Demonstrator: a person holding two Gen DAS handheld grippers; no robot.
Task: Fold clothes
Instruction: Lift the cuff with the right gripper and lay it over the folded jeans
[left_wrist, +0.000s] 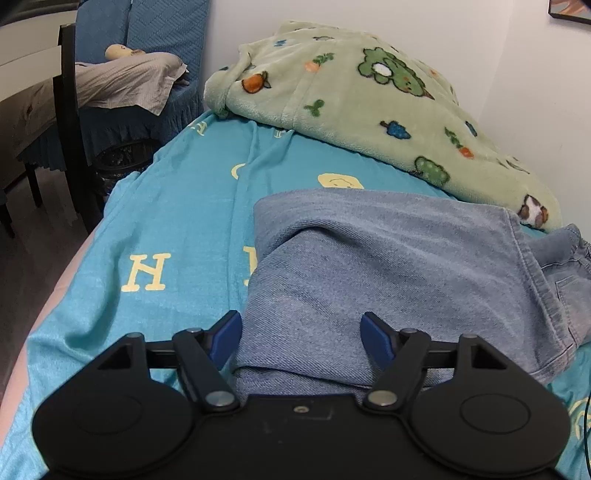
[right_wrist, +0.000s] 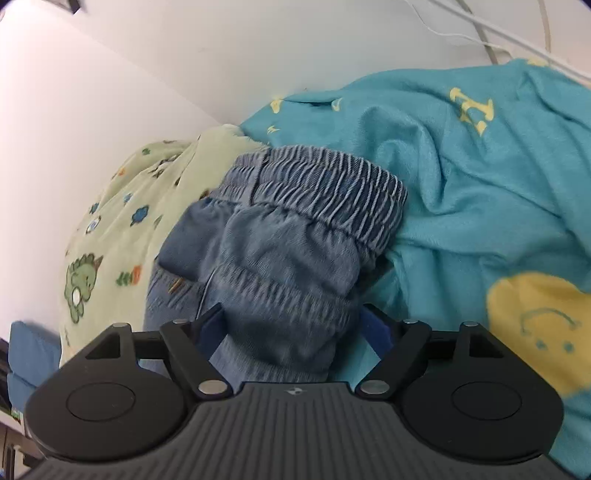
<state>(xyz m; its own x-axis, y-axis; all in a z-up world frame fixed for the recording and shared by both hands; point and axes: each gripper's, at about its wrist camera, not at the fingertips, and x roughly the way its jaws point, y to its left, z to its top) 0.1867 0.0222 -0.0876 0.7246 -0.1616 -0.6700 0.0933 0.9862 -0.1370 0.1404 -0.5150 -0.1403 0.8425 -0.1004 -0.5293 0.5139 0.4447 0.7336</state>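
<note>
Light blue denim trousers (left_wrist: 388, 251) lie folded on the teal bed sheet (left_wrist: 177, 221). My left gripper (left_wrist: 300, 328) hovers over the near end of the fold, open, its blue fingers (left_wrist: 227, 332) standing wide on either side of the cloth without pressing it. In the right wrist view the elastic waistband (right_wrist: 321, 177) of the trousers (right_wrist: 280, 266) is bunched up. My right gripper (right_wrist: 291, 325) is open around this bunch, with a small gap showing at the right finger (right_wrist: 375, 332).
A green fleece blanket (left_wrist: 351, 92) with animal prints is heaped against the white wall behind the trousers, also seen as the green blanket (right_wrist: 122, 229). A dark chair (left_wrist: 70, 110) and blue-covered furniture (left_wrist: 147, 44) stand past the bed's left edge. Cables (right_wrist: 498, 33) hang on the wall.
</note>
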